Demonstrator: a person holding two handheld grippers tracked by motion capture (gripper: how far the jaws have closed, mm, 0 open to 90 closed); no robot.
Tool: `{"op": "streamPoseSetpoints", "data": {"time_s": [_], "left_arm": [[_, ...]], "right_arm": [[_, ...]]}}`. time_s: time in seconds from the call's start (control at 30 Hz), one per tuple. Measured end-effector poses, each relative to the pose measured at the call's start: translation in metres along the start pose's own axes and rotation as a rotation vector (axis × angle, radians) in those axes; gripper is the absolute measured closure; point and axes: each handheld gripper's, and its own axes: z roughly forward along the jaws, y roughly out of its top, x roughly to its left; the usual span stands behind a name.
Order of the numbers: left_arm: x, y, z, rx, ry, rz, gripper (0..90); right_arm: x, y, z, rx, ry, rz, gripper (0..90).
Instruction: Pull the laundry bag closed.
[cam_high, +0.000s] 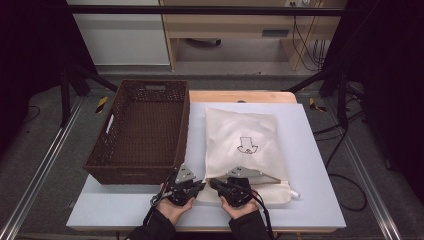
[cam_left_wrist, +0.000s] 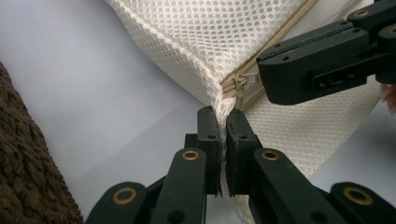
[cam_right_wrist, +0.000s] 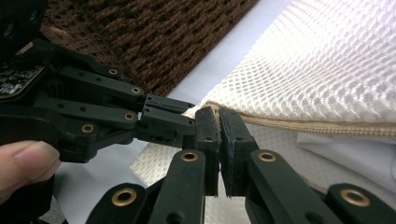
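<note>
The left gripper (cam_left_wrist: 223, 122) is clamped on the corner of a cream mesh laundry bag (cam_high: 243, 140), a honeycomb weave pinched flat between its matte black jaws; just above that pinch sits the beige zipper pull (cam_left_wrist: 235, 84); the right gripper (cam_right_wrist: 218, 119) is closed at the zipper's end, nose to nose with the left; a coarse brown woven basket (cam_high: 136, 170) stands just beyond the left gripper on the smooth pale table (cam_high: 310, 200).

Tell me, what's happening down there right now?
Left gripper shut on mesh bag corner. Right gripper shut at its zipper. Brown basket alongside, nothing blocking.
</note>
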Motion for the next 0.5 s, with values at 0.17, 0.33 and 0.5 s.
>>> {"op": "streamPoseSetpoints", "data": {"time_s": [0.17, 0.33, 0.5], "left_arm": [[-0.0001, 0.0012, -0.0026, -0.017, -0.02, -0.014, 85.5], [0.0027, 0.0033, -0.0056, -0.03, -0.03, -0.013, 85.4], [0.0031, 0.0053, -0.0043, -0.039, -0.065, 0.005, 82.2]], "right_arm": [[-0.0029, -0.0008, -0.0011, 0.004, -0.012, 0.02, 87.5], [-0.0044, 0.0004, -0.0033, -0.005, 0.004, 0.023, 87.5], [-0.0049, 0.0013, -0.005, -0.015, 0.006, 0.004, 87.5]]}}
